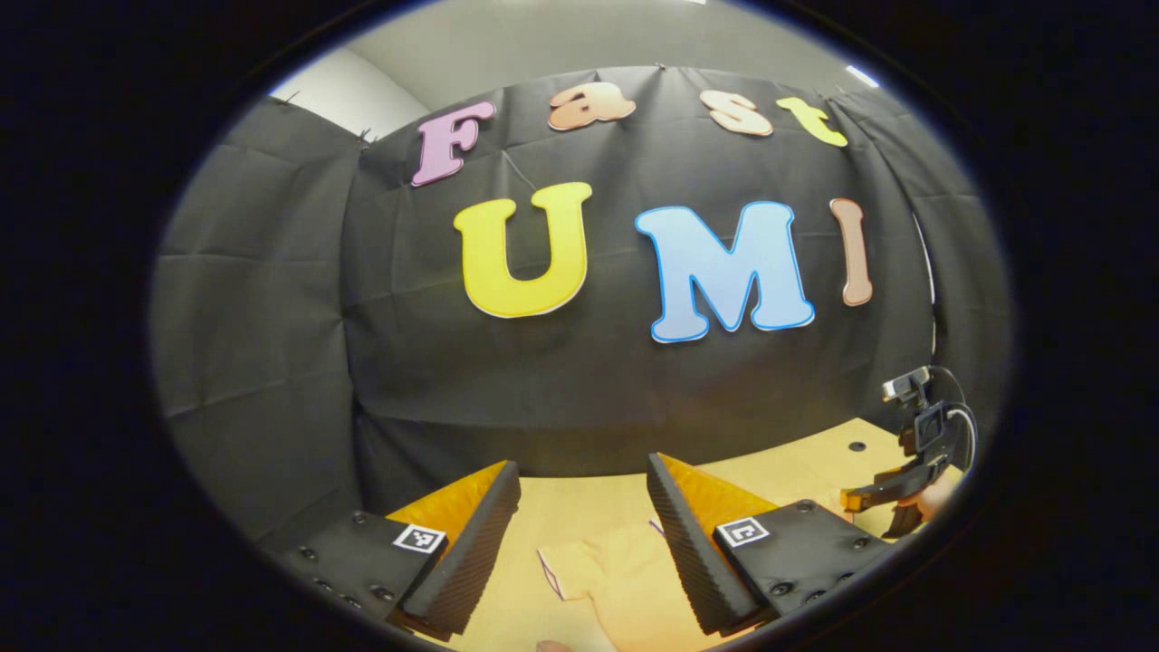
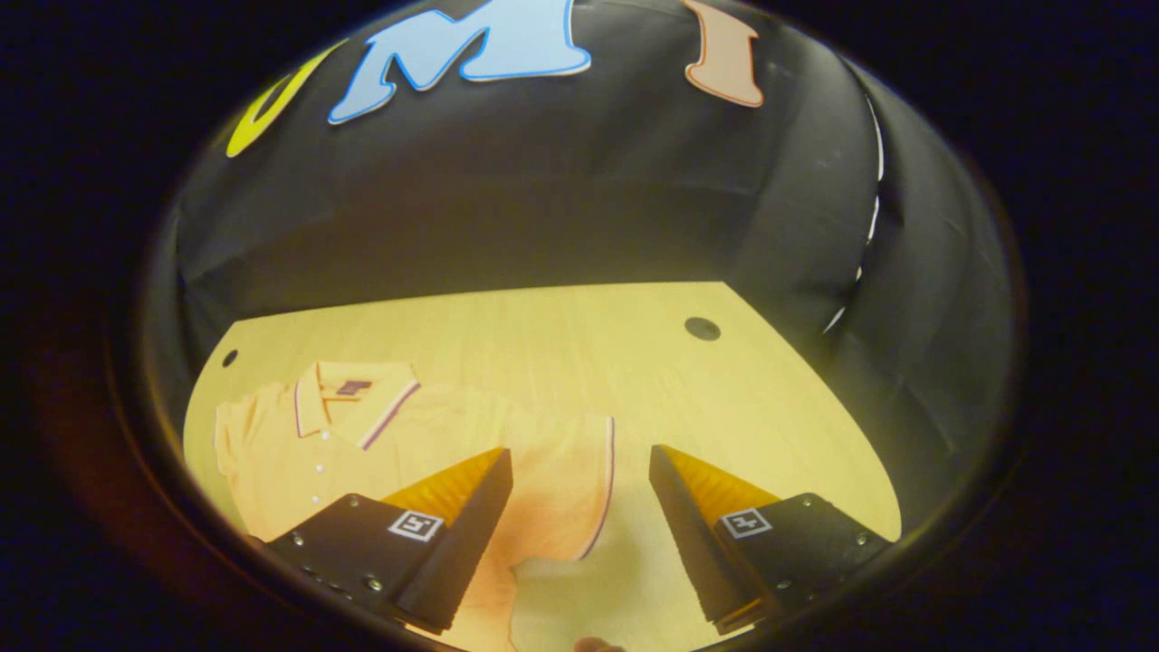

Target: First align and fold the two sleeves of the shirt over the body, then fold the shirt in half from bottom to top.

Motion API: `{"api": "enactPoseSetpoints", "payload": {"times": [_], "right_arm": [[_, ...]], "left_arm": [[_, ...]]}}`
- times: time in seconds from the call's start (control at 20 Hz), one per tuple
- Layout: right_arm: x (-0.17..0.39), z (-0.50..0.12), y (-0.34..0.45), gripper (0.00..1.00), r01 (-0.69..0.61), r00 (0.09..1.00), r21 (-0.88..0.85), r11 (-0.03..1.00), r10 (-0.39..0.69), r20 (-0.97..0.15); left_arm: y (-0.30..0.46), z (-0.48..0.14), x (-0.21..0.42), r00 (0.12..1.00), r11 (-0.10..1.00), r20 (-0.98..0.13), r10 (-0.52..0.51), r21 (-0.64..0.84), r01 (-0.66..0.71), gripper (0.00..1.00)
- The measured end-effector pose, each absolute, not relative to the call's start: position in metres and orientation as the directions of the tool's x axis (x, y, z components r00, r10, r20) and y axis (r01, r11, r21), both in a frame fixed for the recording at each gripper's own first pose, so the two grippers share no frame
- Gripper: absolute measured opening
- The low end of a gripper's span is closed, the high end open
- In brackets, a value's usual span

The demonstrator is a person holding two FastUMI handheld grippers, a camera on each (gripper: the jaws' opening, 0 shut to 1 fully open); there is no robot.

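A pale orange polo shirt (image 2: 362, 453) lies flat on the wooden table (image 2: 634, 362), collar (image 2: 349, 394) toward the back wall. Its right sleeve (image 2: 566, 489), edged with a dark stripe at the cuff, spreads out sideways. My right gripper (image 2: 579, 457) hovers open over that sleeve, the cuff lying between its fingers. My left gripper (image 1: 584, 471) is open above the other sleeve (image 1: 616, 580), which shows below between its fingers. In the left gripper view the right gripper (image 1: 905, 493) and the hand holding it sit at the far right.
The black cloth wall (image 1: 579, 380) closes off the back and sides of the table. Two small dark holes (image 2: 702, 328) (image 2: 229, 358) mark the tabletop near its back corners. Bare wood (image 2: 724, 407) stretches to the right of the shirt.
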State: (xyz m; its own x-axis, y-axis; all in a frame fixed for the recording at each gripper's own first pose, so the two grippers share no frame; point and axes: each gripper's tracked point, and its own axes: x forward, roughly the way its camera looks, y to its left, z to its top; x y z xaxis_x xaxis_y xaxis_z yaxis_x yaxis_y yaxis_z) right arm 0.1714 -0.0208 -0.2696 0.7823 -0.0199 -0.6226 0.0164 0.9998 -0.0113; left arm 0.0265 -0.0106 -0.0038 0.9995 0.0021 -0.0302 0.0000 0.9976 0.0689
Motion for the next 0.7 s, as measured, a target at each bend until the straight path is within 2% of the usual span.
{"api": "enactPoseSetpoints", "payload": {"times": [0.5, 0.7], "right_arm": [[0.163, -0.336, -0.025, 0.96, -0.037, 0.647, -0.025, 0.999, 0.005, -0.762], [0.166, -0.338, -0.024, 0.95, -0.028, 0.641, 0.025, 0.999, 0.038, -0.767]], "left_arm": [[-0.002, -0.014, 0.027, 0.998, 0.999, -0.056, 0.017, 0.051, -0.014, 0.94], [-0.001, -0.018, 0.026, 0.998, 0.999, -0.064, 0.020, 0.041, -0.018, 0.94]]}}
